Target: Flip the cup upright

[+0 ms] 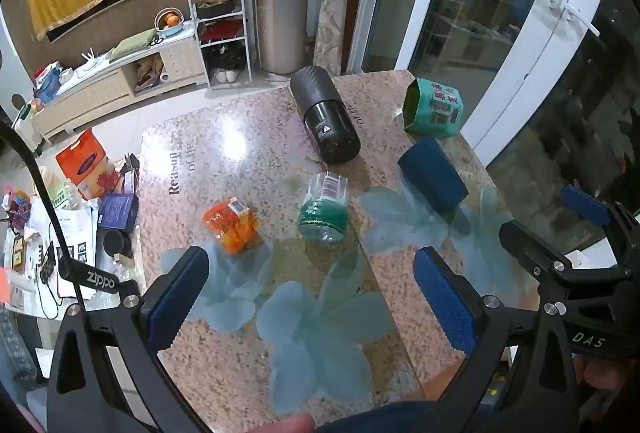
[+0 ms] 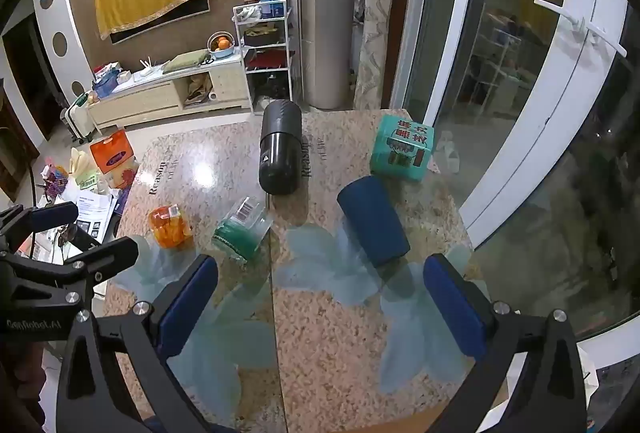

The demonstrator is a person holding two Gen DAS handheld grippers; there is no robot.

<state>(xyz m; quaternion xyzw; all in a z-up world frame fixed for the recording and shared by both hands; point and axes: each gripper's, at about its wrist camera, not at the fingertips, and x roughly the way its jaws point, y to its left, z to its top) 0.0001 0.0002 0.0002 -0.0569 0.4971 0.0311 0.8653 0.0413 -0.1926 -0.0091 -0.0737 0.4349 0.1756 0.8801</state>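
Several cups stand upside down on a speckled stone table [image 1: 248,137]: an orange glass [image 1: 234,225], a clear glass with a green band [image 1: 324,209], a dark blue cup [image 1: 434,175], a black tumbler [image 1: 326,119] and a teal cup [image 1: 434,107]. My left gripper [image 1: 312,285] is open and empty, hovering short of the green glass. My right gripper [image 2: 324,293] is open and empty, just short of the blue cup [image 2: 374,219]. The right wrist view also shows the green glass [image 2: 242,229], the orange glass [image 2: 170,227], the tumbler [image 2: 280,153] and the teal cup [image 2: 402,147].
A lower surface left of the table holds papers, boxes and an orange bag [image 1: 82,163]. A glass door with white frame [image 2: 520,113] stands to the right. A cabinet and shelf rack [image 2: 264,53] stand at the back. A seam [image 2: 274,293] runs across the table.
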